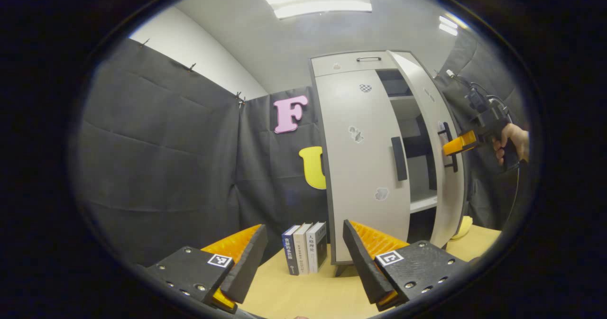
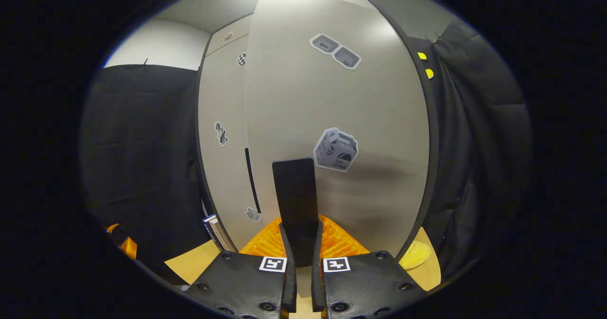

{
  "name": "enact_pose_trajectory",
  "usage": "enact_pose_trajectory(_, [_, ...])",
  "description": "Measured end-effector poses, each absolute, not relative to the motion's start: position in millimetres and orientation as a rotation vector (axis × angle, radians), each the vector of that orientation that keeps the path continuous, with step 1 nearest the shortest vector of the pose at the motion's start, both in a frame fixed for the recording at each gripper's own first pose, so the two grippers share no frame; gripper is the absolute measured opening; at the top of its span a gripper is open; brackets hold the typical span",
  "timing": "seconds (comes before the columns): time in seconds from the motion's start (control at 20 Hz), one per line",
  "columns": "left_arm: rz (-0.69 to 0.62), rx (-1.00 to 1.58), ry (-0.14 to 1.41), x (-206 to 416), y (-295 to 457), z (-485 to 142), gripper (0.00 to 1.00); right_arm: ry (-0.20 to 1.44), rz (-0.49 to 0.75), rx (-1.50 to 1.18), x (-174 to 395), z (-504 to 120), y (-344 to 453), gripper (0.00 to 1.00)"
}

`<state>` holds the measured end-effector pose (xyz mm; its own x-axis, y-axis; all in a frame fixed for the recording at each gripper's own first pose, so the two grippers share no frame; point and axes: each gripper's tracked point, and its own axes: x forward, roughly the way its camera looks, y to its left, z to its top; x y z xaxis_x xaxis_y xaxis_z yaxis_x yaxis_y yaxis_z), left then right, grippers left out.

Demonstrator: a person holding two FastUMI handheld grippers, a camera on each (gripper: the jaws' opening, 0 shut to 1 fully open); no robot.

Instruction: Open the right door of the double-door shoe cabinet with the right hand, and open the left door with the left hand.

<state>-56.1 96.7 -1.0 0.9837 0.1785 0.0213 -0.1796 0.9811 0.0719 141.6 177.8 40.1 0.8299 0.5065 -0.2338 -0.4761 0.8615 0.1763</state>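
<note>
a: what sits nearest in the left gripper view?

b: the left gripper (image 1: 303, 257), its fingers spread wide and holding nothing, above a tan table (image 1: 303, 295). it looks parked, likely waiting its turn. just past it, three books (image 1: 306, 248) stand upright against the foot of the cabinet.

a: and the cabinet?

b: the pale grey shoe cabinet (image 1: 360, 63) stands on the table. its left door (image 1: 363, 167) is flat and closed, with a dark upright left handle (image 1: 399, 158) near its inner edge. the right door (image 1: 438, 143) is swung partly out, so shelves (image 1: 422, 203) show in the gap.

a: why is that door ajar?

b: farther off, a hand (image 1: 514, 143) holds the right gripper (image 1: 457, 143) at that door's handle, seemingly pulling it open.

a: what does the right gripper view add?

b: up close, the right gripper (image 2: 303, 262) is clamped narrowly on the right handle (image 2: 295, 205), a dark upright bar held between both fingers. behind it the right door (image 2: 370, 110) carries stickers (image 2: 335, 149); the left door (image 2: 223, 167) lies beyond.

a: what remains?

b: i judge the right door is partway done, and the left door not yet begun.
</note>
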Motion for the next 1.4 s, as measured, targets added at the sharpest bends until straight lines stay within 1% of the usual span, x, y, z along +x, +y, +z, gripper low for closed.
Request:
enact_pose_trajectory(0.15, [0.161,0.072,-0.013,-48.2,84.7,-1.6,0.94,0.281,0.544,0.12,137.1,40.6,171.9,0.14])
enact_pose_trajectory(0.2, [0.153,0.073,-0.014,-46.0,79.8,-1.7,0.95,0.282,0.548,0.117,136.5,40.2,169.9,0.14])
enact_pose_trajectory(0.3, [0.136,0.077,-0.013,-41.1,70.4,-1.7,0.94,0.284,0.554,0.109,134.6,39.9,166.2,0.14])
enact_pose_trajectory(0.65, [0.075,0.053,-0.005,-23.4,33.4,-8.5,0.94,0.301,0.566,0.1,127.7,38.4,150.7,0.14])
enact_pose_trajectory(0.7, [0.064,0.055,-0.006,-21.8,27.0,-9.7,0.94,0.302,0.568,0.1,127.4,38.6,149.7,0.12])
enact_pose_trajectory(0.85, [0.041,0.054,-0.001,-16.7,11.1,-12.3,0.94,0.305,0.577,0.094,127.5,38.7,147.0,0.14])
enact_pose_trajectory(0.9, [0.036,0.051,0.002,-14.6,7.3,-13.5,0.94,0.305,0.577,0.088,127.1,38.0,145.3,0.14])
enact_pose_trajectory(0.95, [0.03,0.049,0.003,-13.1,3.1,-13.6,0.94,0.305,0.577,0.085,126.8,38.0,143.6,0.12])
enact_pose_trajectory(1.0, [0.027,0.051,0.0,-13.8,0.9,-12.7,0.95,0.303,0.576,0.088,127.0,37.6,142.7,0.12])
enact_pose_trajectory(1.05, [0.027,0.057,-0.003,-13.5,-0.9,-10.7,0.95,0.302,0.576,0.09,127.0,37.3,141.6,0.14])
enact_pose_trajectory(1.1, [0.029,0.062,-0.004,-14.6,-1.5,-10.6,0.94,0.3,0.575,0.094,127.0,37.9,140.6,0.14])
enact_pose_trajectory(1.4, [0.026,0.05,0.005,-14.4,-21.7,-12.2,0.95,0.294,0.571,0.101,127.2,37.7,132.3,0.13])
